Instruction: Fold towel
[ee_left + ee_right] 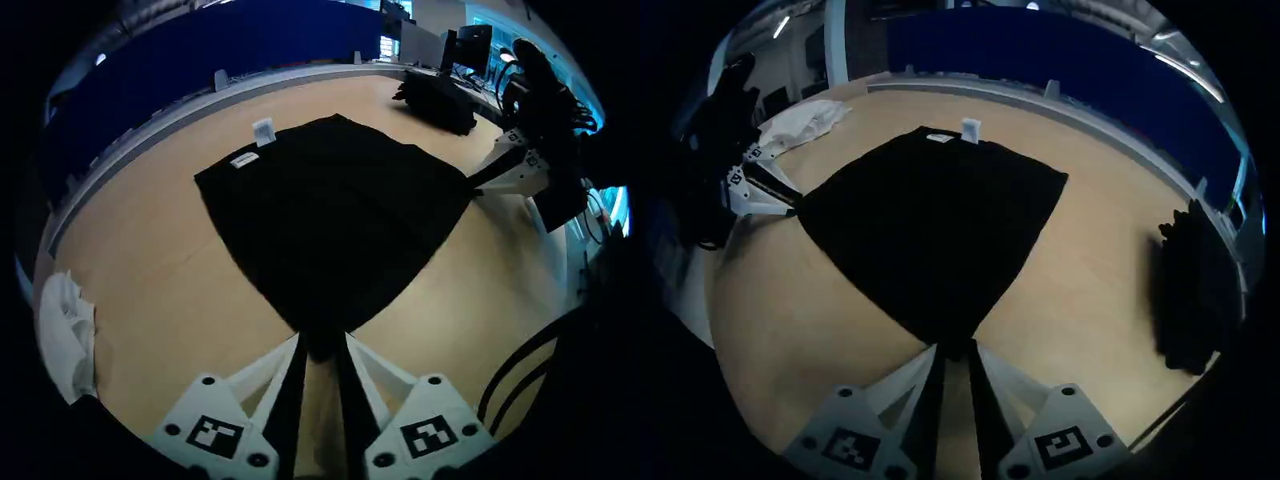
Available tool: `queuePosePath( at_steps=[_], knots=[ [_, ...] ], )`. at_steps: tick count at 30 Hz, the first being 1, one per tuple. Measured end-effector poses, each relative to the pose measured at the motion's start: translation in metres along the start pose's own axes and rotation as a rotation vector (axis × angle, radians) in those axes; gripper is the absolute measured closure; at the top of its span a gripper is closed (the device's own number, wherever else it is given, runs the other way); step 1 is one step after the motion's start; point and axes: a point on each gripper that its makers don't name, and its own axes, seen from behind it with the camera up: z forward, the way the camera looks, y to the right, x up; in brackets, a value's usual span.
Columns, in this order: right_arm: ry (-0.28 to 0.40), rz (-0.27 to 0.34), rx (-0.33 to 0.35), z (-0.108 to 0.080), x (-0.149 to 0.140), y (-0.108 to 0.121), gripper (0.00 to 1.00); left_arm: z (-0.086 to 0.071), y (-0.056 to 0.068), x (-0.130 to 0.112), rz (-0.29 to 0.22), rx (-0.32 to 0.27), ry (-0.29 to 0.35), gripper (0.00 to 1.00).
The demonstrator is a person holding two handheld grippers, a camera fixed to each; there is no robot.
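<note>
Pale wooden worktop [160, 264], blue partition [200, 48] behind. Black towel [336, 216] spread flat on it. Left claw [322, 352] clamped on 1 near corner, right claw [956, 352] pinching the other. Seemingly no fold yet, though layers hard to judge in dark cloth. Left to do: carrying both corners to far edge.

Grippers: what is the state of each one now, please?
Left gripper: closed, holding one corner of the black towel.
Right gripper: closed, holding another corner of the black towel.
</note>
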Motion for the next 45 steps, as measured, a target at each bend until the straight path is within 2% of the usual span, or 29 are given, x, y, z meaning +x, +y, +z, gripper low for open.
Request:
queuePosePath(
  at_steps=[11, 23, 32, 45],
  knots=[
    [0.012, 0.014, 0.006, -0.006, 0.008, 0.001, 0.85, 0.000, 0.003, 0.001, 0.029, 0.013, -0.016, 0.88],
    [0.042, 0.043, 0.014, -0.021, 0.020, 0.001, 0.85, -0.011, 0.006, 0.018, -0.003, 0.023, 0.006, 0.88],
    [0.066, 0.054, 0.018, -0.048, 0.036, -0.001, 0.85, -0.042, 0.009, 0.034, -0.011, 0.031, 0.011, 0.88],
    [0.074, 0.068, 0.029, -0.095, 0.057, -0.012, 0.86, -0.089, 0.020, 0.050, -0.057, 0.046, 0.006, 0.88]
  ],
)
